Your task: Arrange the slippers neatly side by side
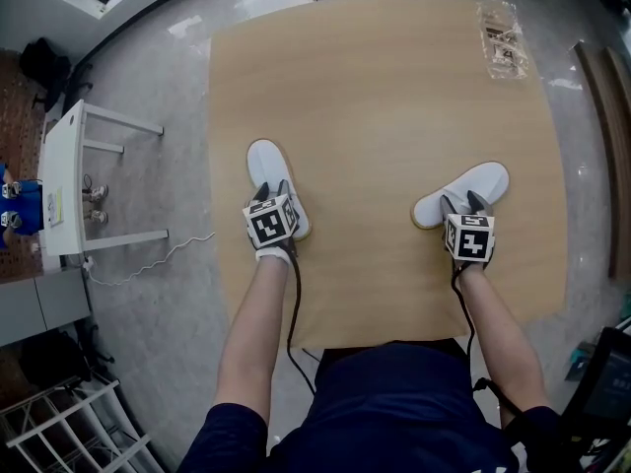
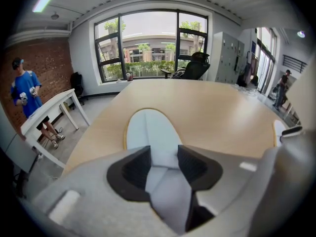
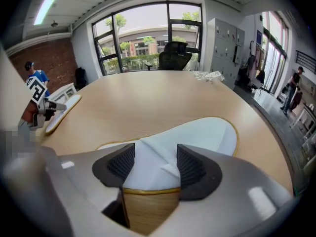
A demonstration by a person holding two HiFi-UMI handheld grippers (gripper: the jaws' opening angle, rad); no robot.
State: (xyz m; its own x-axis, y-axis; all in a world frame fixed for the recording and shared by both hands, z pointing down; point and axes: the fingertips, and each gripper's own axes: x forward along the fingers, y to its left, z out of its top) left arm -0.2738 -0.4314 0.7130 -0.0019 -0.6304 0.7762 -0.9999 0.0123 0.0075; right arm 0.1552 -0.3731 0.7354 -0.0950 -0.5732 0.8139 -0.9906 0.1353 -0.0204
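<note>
Left slipper (image 1: 264, 166) on table (image 1: 385, 87): long axis 11–5 o'clock, broad end at 11. Right slipper (image 1: 478, 183) well apart at its 3 o'clock: axis 2–8, broad end at 2. Forearms reach in from 6 o'clock, tools pitched down. Left gripper (image 1: 277, 193), right gripper (image 1: 463, 203): jaws spread wide, each straddling its slipper's near end

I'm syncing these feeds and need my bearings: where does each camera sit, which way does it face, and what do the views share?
Head view: on the person's head, facing steeply down at the table; shows both forearms, left gripper, right gripper.
Left gripper view: on that gripper, facing along its open jaws over the left slipper toward the windows.
Right gripper view: likewise, over the right slipper; own jaws open.
Shared: both gripper views face the same windows and office chair.
</note>
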